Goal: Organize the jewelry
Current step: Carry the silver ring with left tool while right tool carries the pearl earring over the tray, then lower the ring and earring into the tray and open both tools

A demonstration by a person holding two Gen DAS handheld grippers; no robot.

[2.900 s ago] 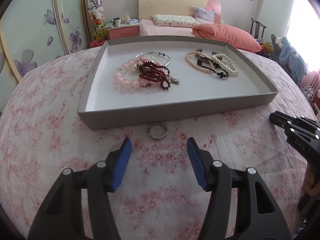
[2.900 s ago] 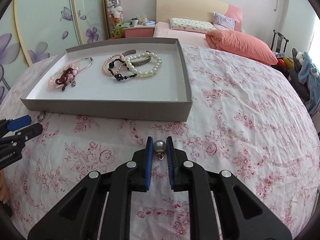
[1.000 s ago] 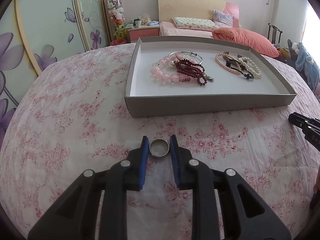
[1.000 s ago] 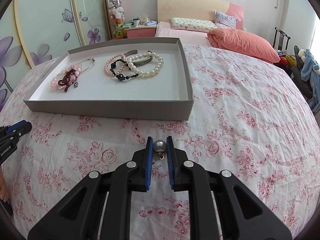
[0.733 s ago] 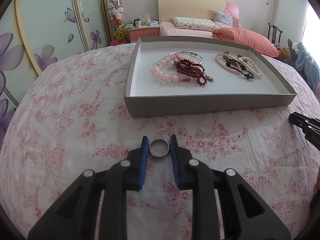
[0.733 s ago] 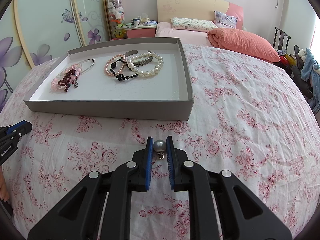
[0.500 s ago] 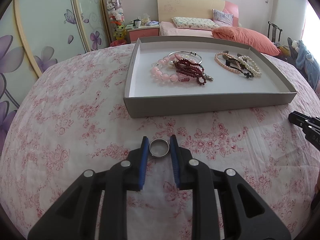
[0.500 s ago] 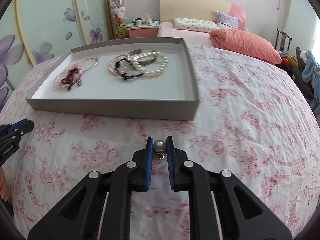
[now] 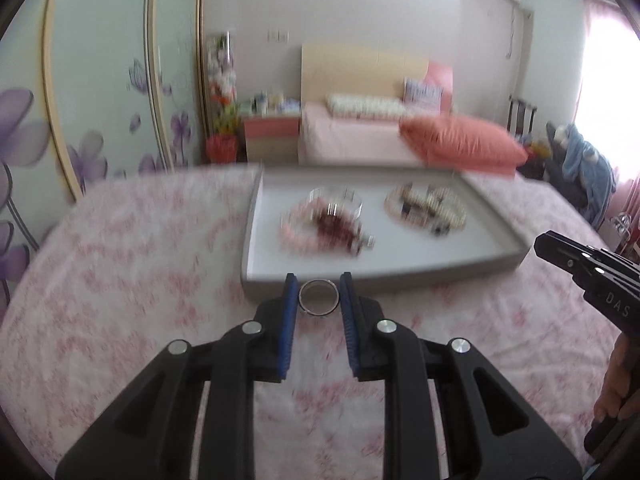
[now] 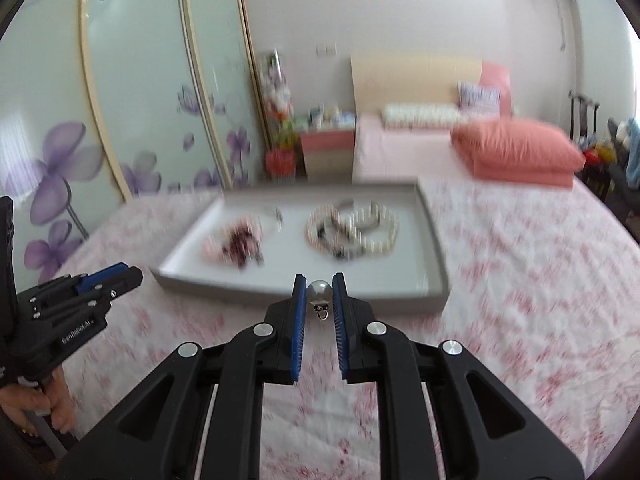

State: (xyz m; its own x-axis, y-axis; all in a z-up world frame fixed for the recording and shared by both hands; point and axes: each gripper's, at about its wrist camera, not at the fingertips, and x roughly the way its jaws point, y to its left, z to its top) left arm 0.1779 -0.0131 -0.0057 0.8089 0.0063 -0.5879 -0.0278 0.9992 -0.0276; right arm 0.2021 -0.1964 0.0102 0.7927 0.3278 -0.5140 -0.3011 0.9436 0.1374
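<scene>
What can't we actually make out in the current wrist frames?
- Left wrist: bracelets in the tray are smeared by motion blur; bead count and clasps are unreadable.
- Left wrist: the right gripper is cut off by the frame's right edge; its load is unseen here.
- Right wrist: the left gripper shows side-on; its ring is hidden.
- Right wrist: the tray's near wall hides behind the pearl pendant and pads.
- Both: nightstand items too blurred to name.
</scene>
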